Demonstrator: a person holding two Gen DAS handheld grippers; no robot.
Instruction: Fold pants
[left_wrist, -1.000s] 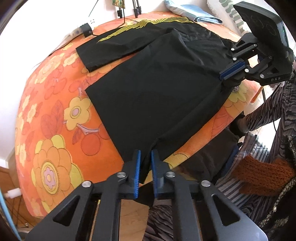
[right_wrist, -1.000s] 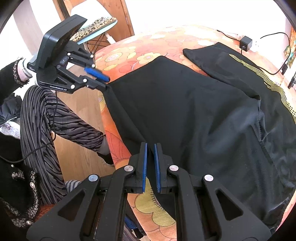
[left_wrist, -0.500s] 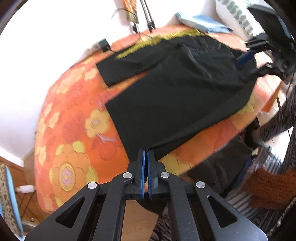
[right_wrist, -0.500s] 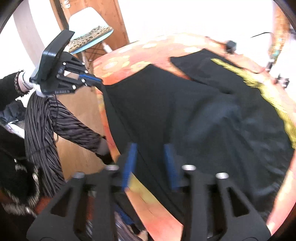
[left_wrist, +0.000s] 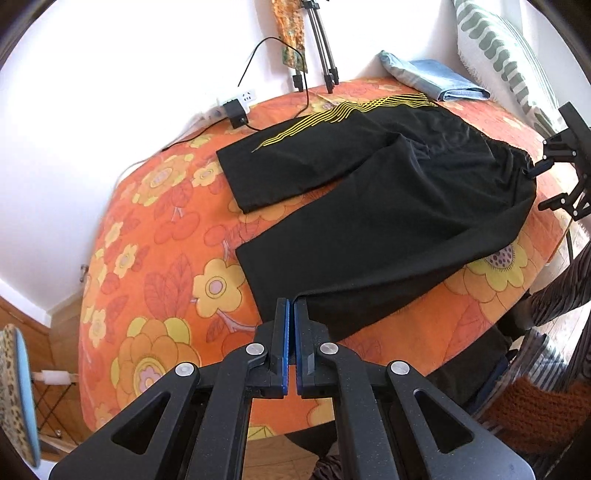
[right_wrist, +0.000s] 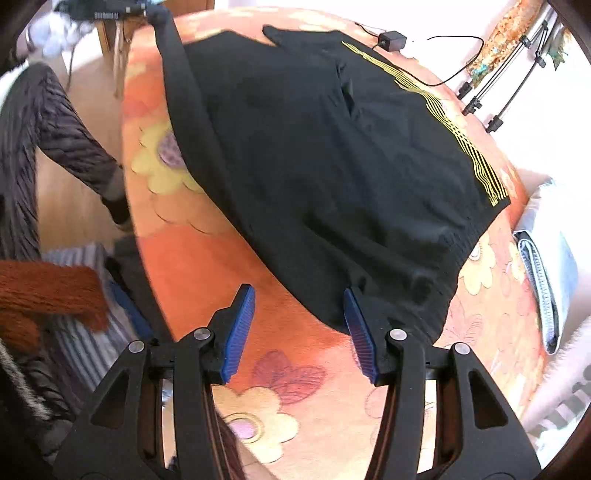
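Black pants (left_wrist: 369, 206) with yellow stripes lie spread on the orange flowered cover (left_wrist: 155, 258); the near leg hangs over the front edge. My left gripper (left_wrist: 294, 308) is shut on the hem corner of that leg. It also shows at the top left of the right wrist view, the left gripper (right_wrist: 147, 9) holding the cloth up taut. My right gripper (right_wrist: 299, 308) is open above the cover at the waistband end of the pants (right_wrist: 314, 147). The waist corner lies just by its right finger (right_wrist: 356, 317), not pinched. In the left wrist view the right gripper (left_wrist: 545, 186) stands at the far right.
Folded blue jeans (left_wrist: 436, 79) and a patterned pillow (left_wrist: 498, 48) lie at the back right. A power adapter (left_wrist: 236, 109) with cables and tripod legs (left_wrist: 325, 55) stand by the wall. A person's striped leg (right_wrist: 44, 122) is beside the front edge.
My right gripper let go of the pants' edge, opened and swung along it toward the waistband. My left gripper closed fully on the hem and lifted it a little.
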